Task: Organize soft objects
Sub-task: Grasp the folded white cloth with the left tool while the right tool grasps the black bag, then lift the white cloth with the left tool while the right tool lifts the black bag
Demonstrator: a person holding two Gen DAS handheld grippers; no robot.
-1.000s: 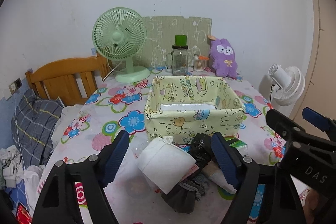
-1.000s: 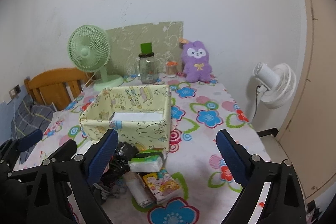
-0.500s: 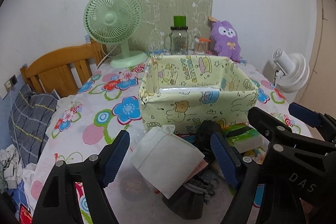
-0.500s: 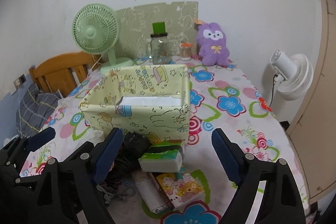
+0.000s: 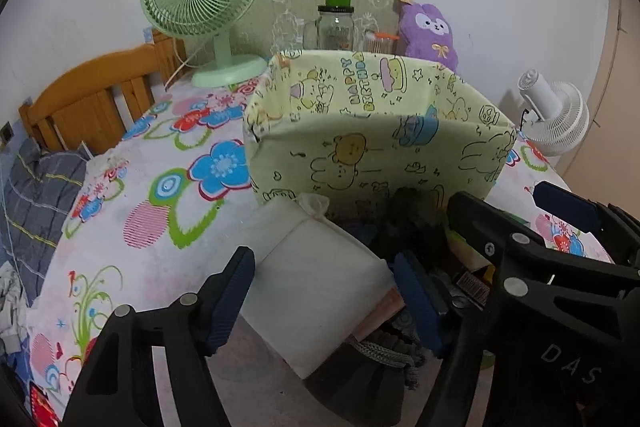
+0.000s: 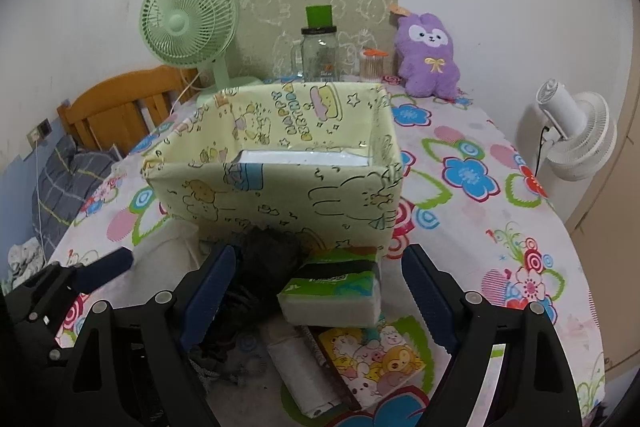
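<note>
Left tool (image 5: 320, 297): spread, its jaws having just been narrowing around the white pouch (image 5: 316, 291), which lay between the pads; contact unclear to you.
Right tool (image 6: 316, 291): spread, straddling the tissue pack (image 6: 332, 297), not pinching it.
Pack's long axis: across your jaws.
Box (image 6: 280, 187): just beyond both, on the desk (image 6: 480, 227).
Nearer hand: left for pouch, right for pack.

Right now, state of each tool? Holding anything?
Left tool: open, jaws just closing in around the white soft pack, no grip yet.
Right tool: open, holding nothing; green tissue pack lies between its jaws.
</note>
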